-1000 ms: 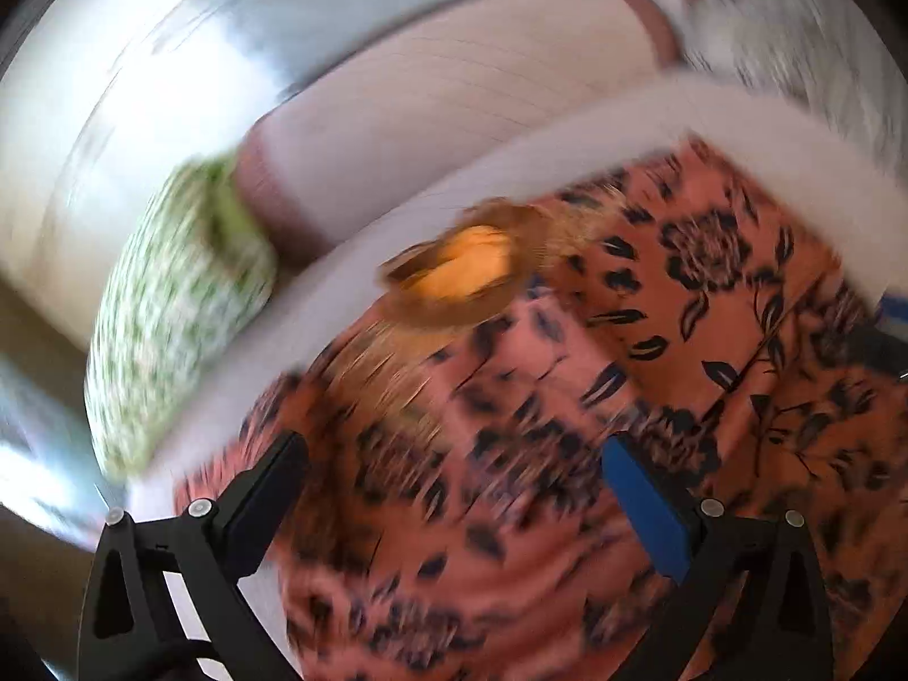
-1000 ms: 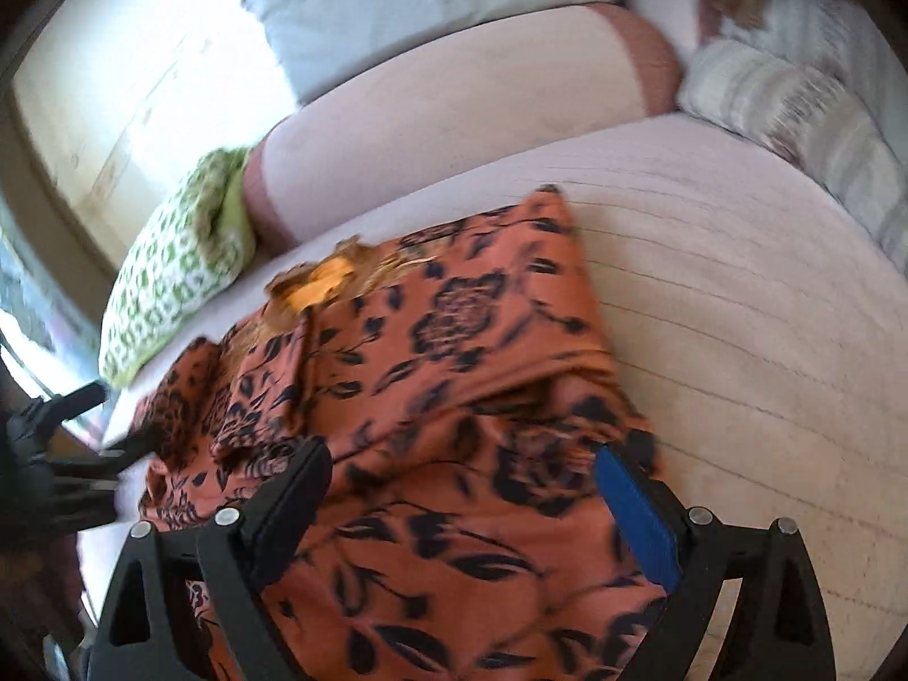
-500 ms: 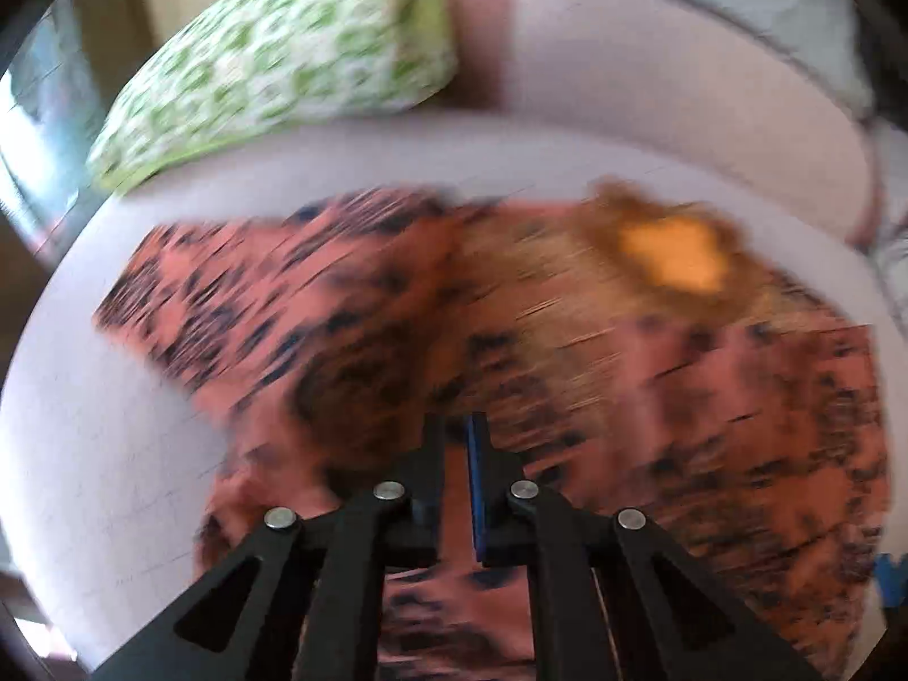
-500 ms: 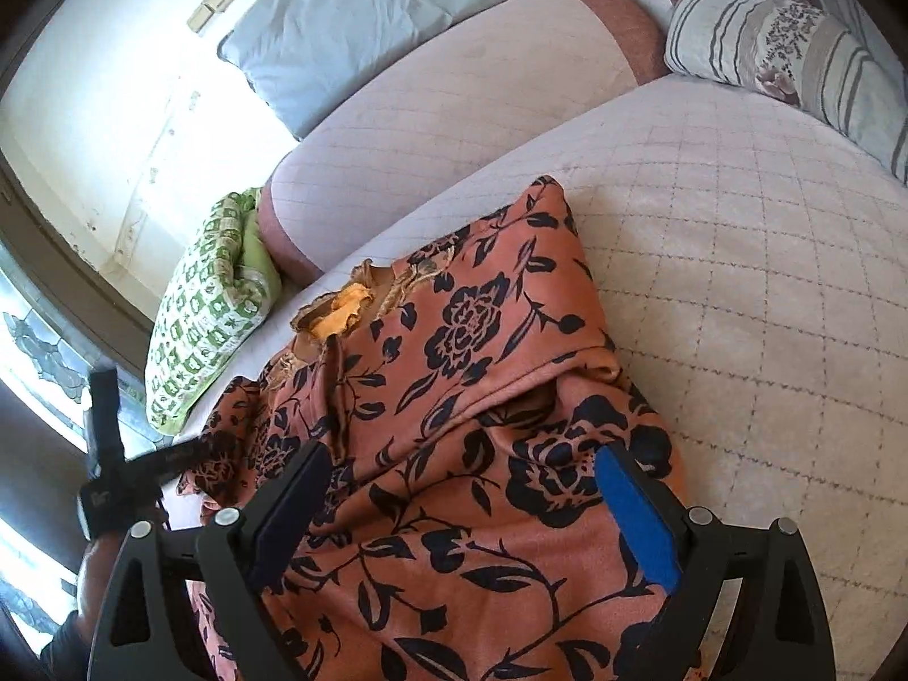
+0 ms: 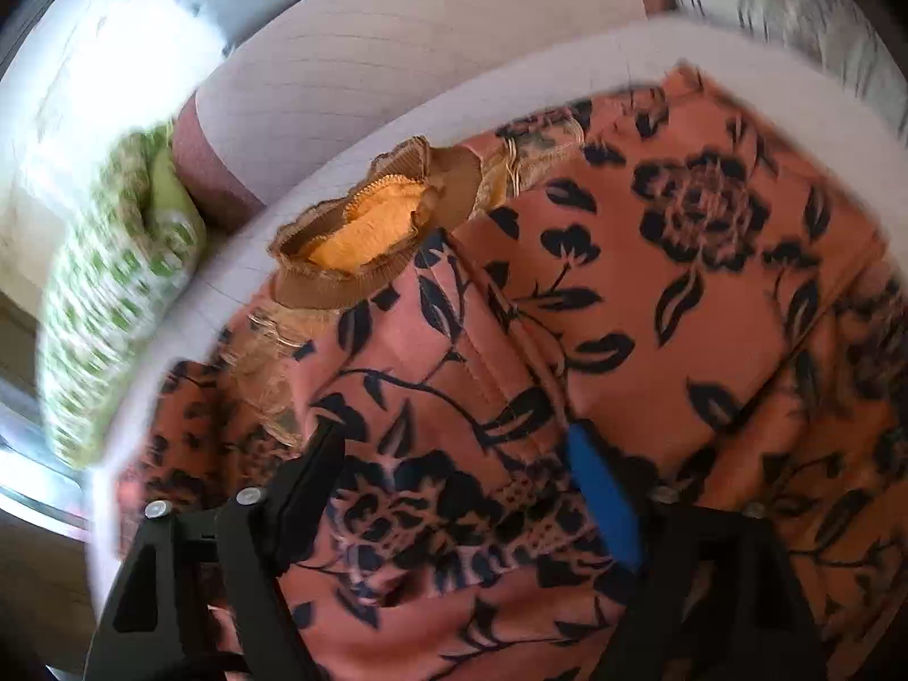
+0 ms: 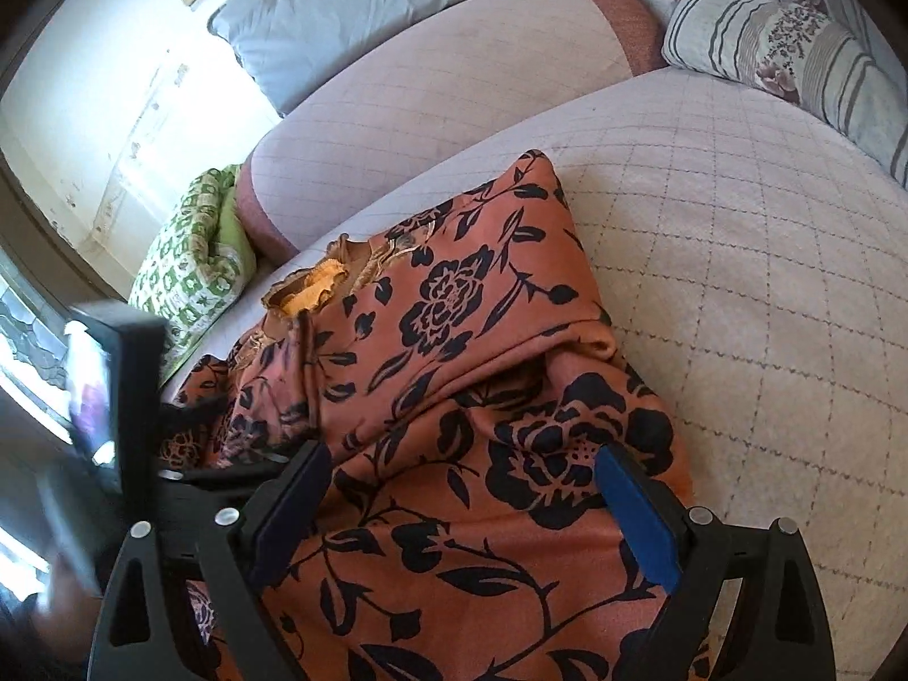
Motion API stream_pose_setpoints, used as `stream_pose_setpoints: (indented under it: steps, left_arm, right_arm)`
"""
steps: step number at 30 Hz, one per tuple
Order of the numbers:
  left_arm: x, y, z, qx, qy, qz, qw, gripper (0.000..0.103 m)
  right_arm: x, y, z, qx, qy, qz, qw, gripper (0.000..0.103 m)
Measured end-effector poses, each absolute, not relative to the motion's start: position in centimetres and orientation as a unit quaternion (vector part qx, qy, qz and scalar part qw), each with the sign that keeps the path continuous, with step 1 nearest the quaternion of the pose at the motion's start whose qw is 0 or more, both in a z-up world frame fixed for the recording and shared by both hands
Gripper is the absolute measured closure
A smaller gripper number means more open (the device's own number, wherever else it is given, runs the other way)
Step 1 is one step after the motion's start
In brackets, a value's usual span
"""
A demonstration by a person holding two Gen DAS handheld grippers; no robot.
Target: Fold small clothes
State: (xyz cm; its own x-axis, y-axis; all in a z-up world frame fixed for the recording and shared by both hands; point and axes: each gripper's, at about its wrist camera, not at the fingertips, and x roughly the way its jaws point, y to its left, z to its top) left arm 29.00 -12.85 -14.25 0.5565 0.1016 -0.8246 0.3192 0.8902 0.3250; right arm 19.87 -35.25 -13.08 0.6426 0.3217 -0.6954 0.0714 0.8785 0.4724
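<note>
Half a second ago the left gripper (image 5: 454, 488) had its jaws pressed together over the floral garment (image 5: 652, 295); now they stand wide apart again, fabric lying between them. Its view swings back, so the green pillow (image 5: 113, 295) moves from 12 o'clock to 9 o'clock and the orange collar (image 5: 369, 227) from 2 o'clock to about 11 o'clock. In the right wrist view, the left gripper's body (image 6: 122, 391) now looms large at 9 o'clock, closer than before.

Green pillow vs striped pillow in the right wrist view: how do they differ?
The green pillow has a green-and-white checked print; the striped pillow is pale with grey stripes and dark flowers. The green pillow sits at the bed's left edge beside the pink bolster; the striped pillow lies at the far right. Neither touches the floral dress.
</note>
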Motion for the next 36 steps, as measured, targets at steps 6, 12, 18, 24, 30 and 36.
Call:
stream_pose_setpoints:
  steps: [6,12,18,24,30,36]
  left_arm:
    - [28.8,-2.6,-8.5,-0.005,0.405,0.016,0.914,0.095]
    - [27.0,5.7,-10.8,-0.114,0.420,0.079,0.897,0.036]
    - [27.3,5.3,-12.9,-0.071,0.443,0.046,0.893,0.037]
    - [28.4,4.7,-13.9,-0.048,0.461,0.022,0.886,0.086]
    - [28.1,2.8,-11.5,-0.009,0.407,-0.017,0.913,0.096]
    - [29.6,2.3,-13.9,0.049,0.411,-0.006,0.910,0.096]
  right_arm:
    - [19.8,-36.0,-12.8,0.256,0.411,0.073,0.872,0.008]
    - [19.8,-36.1,-12.8,0.259,0.412,0.070,0.871,0.008]
    - [19.7,-36.3,-12.6,0.251,0.417,0.060,0.872,0.008]
    - [22.5,-40.0,-10.2,0.242,0.395,0.013,0.886,0.007]
    - [30.3,-41.5,-13.4,0.265,0.495,0.078,0.824,0.038]
    - [28.7,-39.5,-10.7,0.144,0.446,0.025,0.883,0.089]
